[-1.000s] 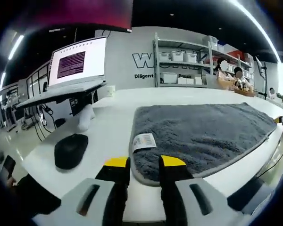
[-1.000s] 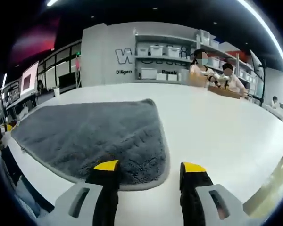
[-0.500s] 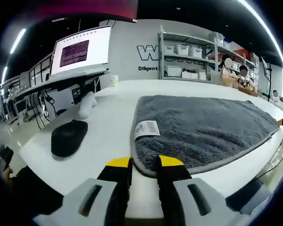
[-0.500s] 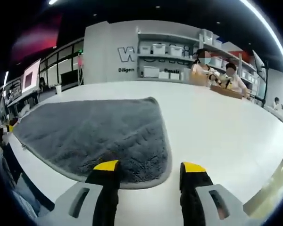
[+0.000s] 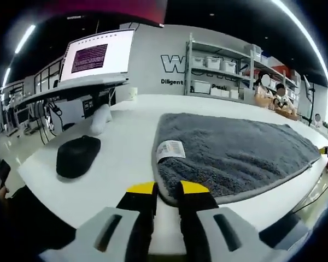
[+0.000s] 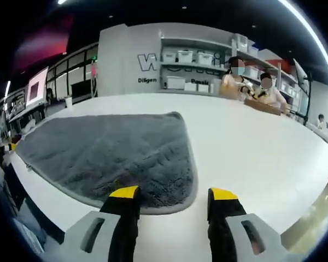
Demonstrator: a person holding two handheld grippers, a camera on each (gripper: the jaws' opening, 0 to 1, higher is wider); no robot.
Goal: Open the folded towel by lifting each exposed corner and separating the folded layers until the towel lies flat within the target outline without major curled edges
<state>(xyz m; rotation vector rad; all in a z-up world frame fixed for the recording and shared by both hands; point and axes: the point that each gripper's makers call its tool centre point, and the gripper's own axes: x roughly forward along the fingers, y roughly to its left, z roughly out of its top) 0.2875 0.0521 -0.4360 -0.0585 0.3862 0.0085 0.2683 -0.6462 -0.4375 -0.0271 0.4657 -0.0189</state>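
Jaws of left gripper (image 5: 167, 188) nearly pressed together, narrow gap, tips at near corner edge of grey towel (image 5: 229, 150); whether pinching hem, cannot tell. Jaws of right gripper (image 6: 174, 192) spread wide, straddling towel's opposite near corner. Towel lies on white counter (image 5: 120, 158). White label (image 5: 169, 148) on towel at 12 o'clock from left tips. Black mouse (image 5: 78, 155) at 10 o'clock. Monitor (image 5: 97, 54) beyond.

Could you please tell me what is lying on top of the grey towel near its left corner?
A small white care label lies on the grey towel, close to its edge. Its print is too small to read. Whatever lies under the towel is covered.
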